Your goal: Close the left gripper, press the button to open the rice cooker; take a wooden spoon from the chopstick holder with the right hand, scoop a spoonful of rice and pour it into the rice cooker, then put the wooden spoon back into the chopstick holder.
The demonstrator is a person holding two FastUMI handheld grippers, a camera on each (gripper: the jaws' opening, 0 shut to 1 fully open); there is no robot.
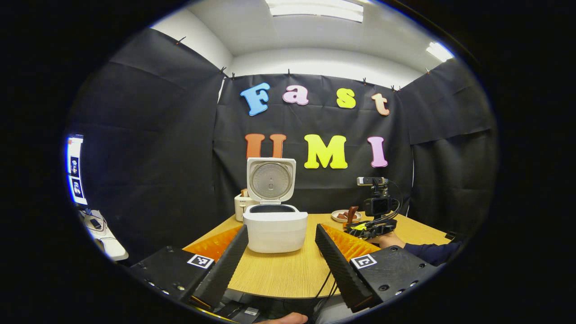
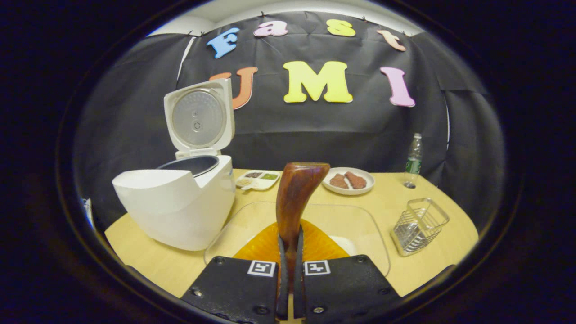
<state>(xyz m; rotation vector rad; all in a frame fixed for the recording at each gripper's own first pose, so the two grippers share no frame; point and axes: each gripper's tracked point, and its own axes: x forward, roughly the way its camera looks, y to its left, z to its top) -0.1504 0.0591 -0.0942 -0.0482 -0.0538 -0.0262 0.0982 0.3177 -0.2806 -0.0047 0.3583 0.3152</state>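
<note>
In the left gripper view, your left gripper [image 1: 281,252] hangs with jaws wide apart and empty, facing the rice cooker [image 1: 275,227], lid up, on the tabletop [image 1: 288,274]. In the right gripper view, your right gripper [image 2: 290,274] has its jaws clamped on the wooden spoon [image 2: 294,198], upright beside the cooker; the wire chopstick holder [image 2: 418,225] stands to the right.

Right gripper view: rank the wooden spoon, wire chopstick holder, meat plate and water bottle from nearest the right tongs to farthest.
1. Wooden spoon: clamped in the right tongs, centre.
2. Wire chopstick holder: on the table, lower right.
3. Meat plate: behind the spoon, slightly right.
4. Water bottle: far right, at the table's back edge.
</note>
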